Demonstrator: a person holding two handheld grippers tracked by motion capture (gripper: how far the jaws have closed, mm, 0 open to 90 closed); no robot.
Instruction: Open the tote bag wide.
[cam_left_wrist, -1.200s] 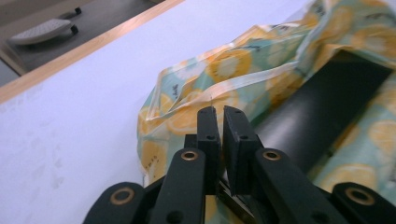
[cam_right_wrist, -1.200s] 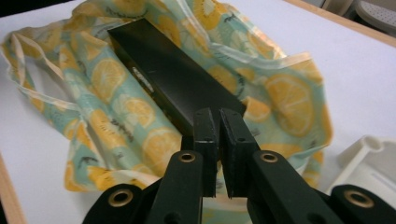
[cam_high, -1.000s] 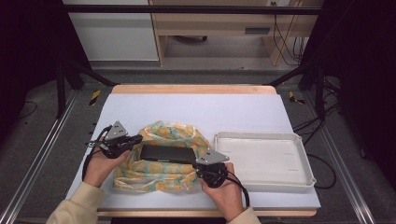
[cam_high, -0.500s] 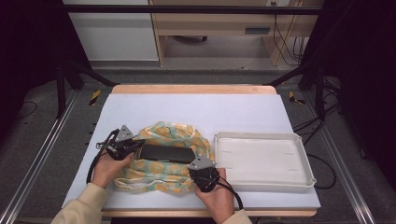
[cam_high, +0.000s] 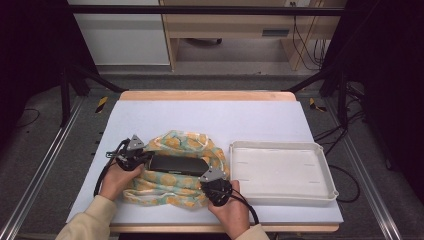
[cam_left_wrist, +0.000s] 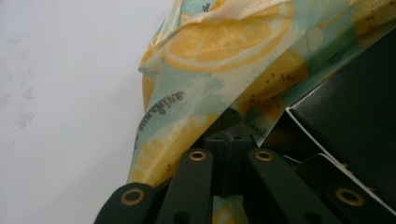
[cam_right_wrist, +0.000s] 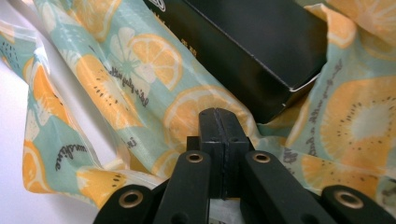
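The left hand-held gripper (cam_high: 142, 156) sits at the left end of a black box (cam_high: 178, 164), and the right hand-held gripper (cam_high: 216, 186) sits at the box's near right corner; both have their jaws closed. In the gripper views each pair of jaws meets tip to tip over the fruit-print bag (cam_high: 172, 187), and it looks as if each pinches a fold of the film, though the pinch itself is hidden behind the tips. The box lies in the middle of the crumpled bag, near the front edge of the table (cam_high: 210, 117), with a white tray (cam_high: 282, 172) just to its right. The work in hand seems to be getting the bag around the box or off it. To do that well, both grips should hold film alone, not the box edge, and the two hands should pull evenly, so that the thin film slides along the box rather than bunching or tearing at the sharp right corner.
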